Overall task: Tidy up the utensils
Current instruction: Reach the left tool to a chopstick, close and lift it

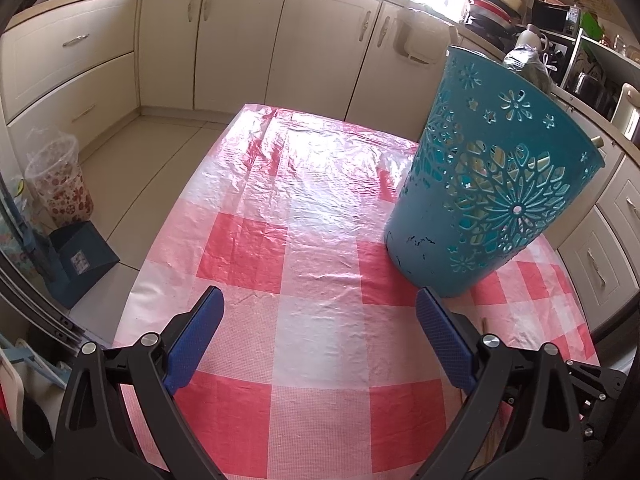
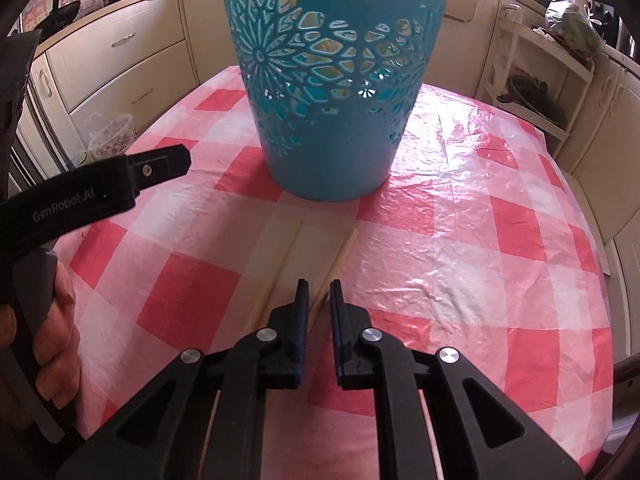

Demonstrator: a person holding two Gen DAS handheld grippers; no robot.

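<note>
A teal cut-out plastic holder [image 1: 496,184] stands upright on the red-and-white checked tablecloth [image 1: 320,240]; it also fills the top of the right wrist view [image 2: 332,80]. Two wooden chopsticks lie on the cloth in front of it, one on the left [image 2: 276,268] and one on the right [image 2: 340,256]. My right gripper [image 2: 319,288] hovers low over them, jaws narrowly apart around the near part of the right chopstick, not clamped. My left gripper [image 1: 320,300] is wide open and empty, left of the holder; its body shows in the right wrist view [image 2: 120,184].
Cream kitchen cabinets [image 1: 240,40] run behind the table. A patterned bin [image 1: 60,184] and a dark dustpan [image 1: 80,256] sit on the floor at left. A white shelf rack with a pan [image 2: 536,96] stands at the right.
</note>
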